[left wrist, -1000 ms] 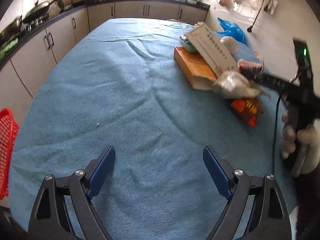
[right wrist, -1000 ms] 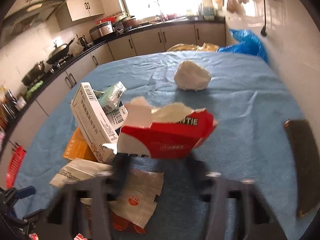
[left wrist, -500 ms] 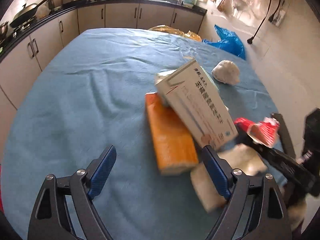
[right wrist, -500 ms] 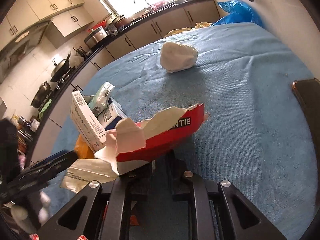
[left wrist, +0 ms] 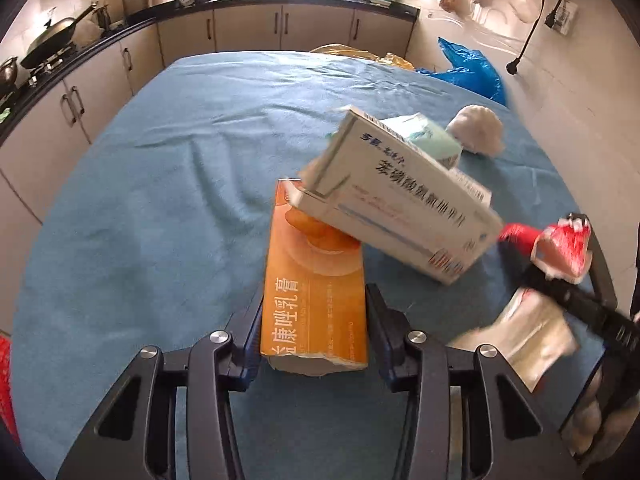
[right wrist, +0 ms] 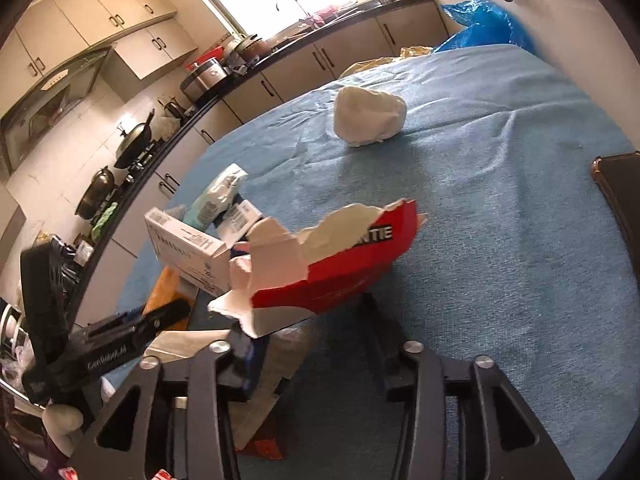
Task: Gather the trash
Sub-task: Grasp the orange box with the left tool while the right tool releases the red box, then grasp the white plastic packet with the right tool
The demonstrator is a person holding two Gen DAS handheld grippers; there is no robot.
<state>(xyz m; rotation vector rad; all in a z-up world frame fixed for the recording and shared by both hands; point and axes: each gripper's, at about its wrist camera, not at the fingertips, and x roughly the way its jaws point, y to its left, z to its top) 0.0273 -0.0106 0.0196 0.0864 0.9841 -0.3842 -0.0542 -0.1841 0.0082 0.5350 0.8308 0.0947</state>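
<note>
Closing in, the left gripper (left wrist: 314, 334) has just narrowed onto the orange box (left wrist: 314, 292) lying on the blue tablecloth (left wrist: 160, 200), gripping it; the right gripper (right wrist: 308, 344) has just opened, releasing the torn red carton (right wrist: 340, 264); the box looks ready for lifting away

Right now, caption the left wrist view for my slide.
Left tool closing around the orange box; white medicine box leaning on its far end.
</note>
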